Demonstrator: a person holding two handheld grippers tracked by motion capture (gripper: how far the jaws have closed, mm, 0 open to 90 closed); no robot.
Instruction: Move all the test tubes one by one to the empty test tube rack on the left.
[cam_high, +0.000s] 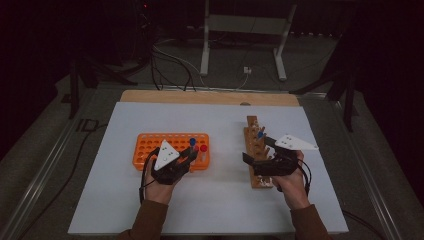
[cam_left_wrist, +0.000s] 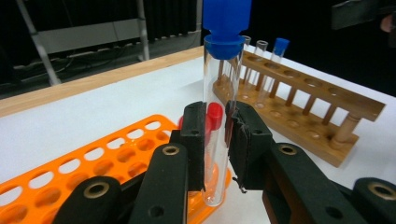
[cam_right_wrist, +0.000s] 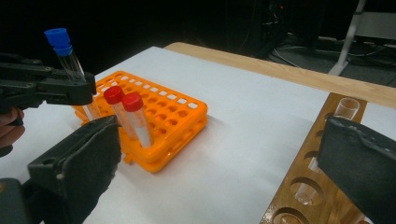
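Two hands low; left gripper (cam_left_wrist: 215, 140) fingers pinch upright blue-capped tube (cam_left_wrist: 219, 93).

Lab: tube racks (cam_high: 172, 150), cabled floor (cam_high: 170, 65).

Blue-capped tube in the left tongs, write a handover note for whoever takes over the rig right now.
Left tongs: shut on the blue-capped tube, held upright over the near corner of the orange rack.
Right tongs: open, holding nothing, over the wooden rack.
Done: two red-capped tubes stand in the orange rack.
Left: probably seat the held tube in the orange rack. The wooden rack holds one more blue-capped tube and some uncapped ones.
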